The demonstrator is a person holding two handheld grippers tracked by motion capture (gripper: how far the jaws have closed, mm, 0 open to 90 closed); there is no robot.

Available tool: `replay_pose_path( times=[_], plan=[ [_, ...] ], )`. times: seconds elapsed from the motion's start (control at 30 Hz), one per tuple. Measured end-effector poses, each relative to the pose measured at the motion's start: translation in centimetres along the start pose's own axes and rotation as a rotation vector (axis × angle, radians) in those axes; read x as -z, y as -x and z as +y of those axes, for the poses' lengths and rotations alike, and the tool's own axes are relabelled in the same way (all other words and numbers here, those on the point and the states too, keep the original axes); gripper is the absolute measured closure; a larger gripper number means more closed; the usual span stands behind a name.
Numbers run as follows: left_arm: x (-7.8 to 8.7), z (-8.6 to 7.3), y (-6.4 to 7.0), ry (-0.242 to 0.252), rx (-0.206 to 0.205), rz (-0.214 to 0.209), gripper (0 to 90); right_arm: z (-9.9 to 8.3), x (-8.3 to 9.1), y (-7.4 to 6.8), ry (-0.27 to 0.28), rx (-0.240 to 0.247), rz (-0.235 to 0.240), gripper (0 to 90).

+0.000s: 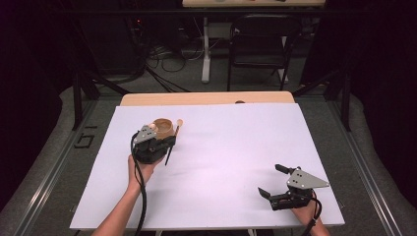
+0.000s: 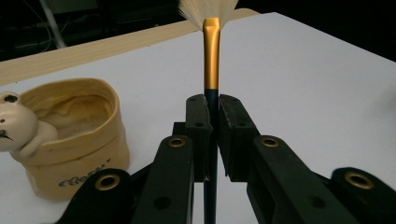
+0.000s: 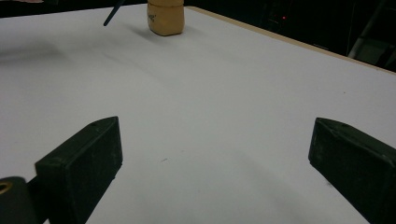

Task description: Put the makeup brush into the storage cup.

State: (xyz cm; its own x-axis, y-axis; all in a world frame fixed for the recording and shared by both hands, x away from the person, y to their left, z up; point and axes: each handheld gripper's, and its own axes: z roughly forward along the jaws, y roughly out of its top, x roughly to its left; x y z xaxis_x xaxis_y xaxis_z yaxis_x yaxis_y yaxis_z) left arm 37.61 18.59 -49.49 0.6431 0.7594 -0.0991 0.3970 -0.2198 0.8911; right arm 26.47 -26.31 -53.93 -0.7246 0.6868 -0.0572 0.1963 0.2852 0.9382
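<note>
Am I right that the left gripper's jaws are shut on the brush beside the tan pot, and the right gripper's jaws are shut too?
Not quite. The right gripper has its jaws wide open, holding nothing, as the right gripper view shows. The left gripper is indeed shut on the brush beside the pot.

We find just one bit of writing: dark script lettering low on the front wall of the tan cup [image 2: 70, 140], in the left gripper view, and it is cut off by the gripper arm in front of it and too blurred for us to read as a word. The same cup [image 3: 166, 18] carries a small dark mark on its side in the right gripper view, again too small for us to make out. We can read no other label, brand, number or sign on anything else.
</note>
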Motion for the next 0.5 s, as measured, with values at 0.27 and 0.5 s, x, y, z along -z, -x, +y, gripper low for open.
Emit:
replay_pose_path(
  times=[0.27,0.5],
  plan=[
    [0.0,0.7,-0.2,0.037,-0.005,0.006,83.3,-0.1,-0.1,-0.1,-0.007,0.003,0.004,2.2],
    [-0.1,1.4,-0.3,0.042,-0.017,0.019,83.3,-0.1,-0.1,0.0,-0.011,-0.002,0.006,2.2]
  ],
)
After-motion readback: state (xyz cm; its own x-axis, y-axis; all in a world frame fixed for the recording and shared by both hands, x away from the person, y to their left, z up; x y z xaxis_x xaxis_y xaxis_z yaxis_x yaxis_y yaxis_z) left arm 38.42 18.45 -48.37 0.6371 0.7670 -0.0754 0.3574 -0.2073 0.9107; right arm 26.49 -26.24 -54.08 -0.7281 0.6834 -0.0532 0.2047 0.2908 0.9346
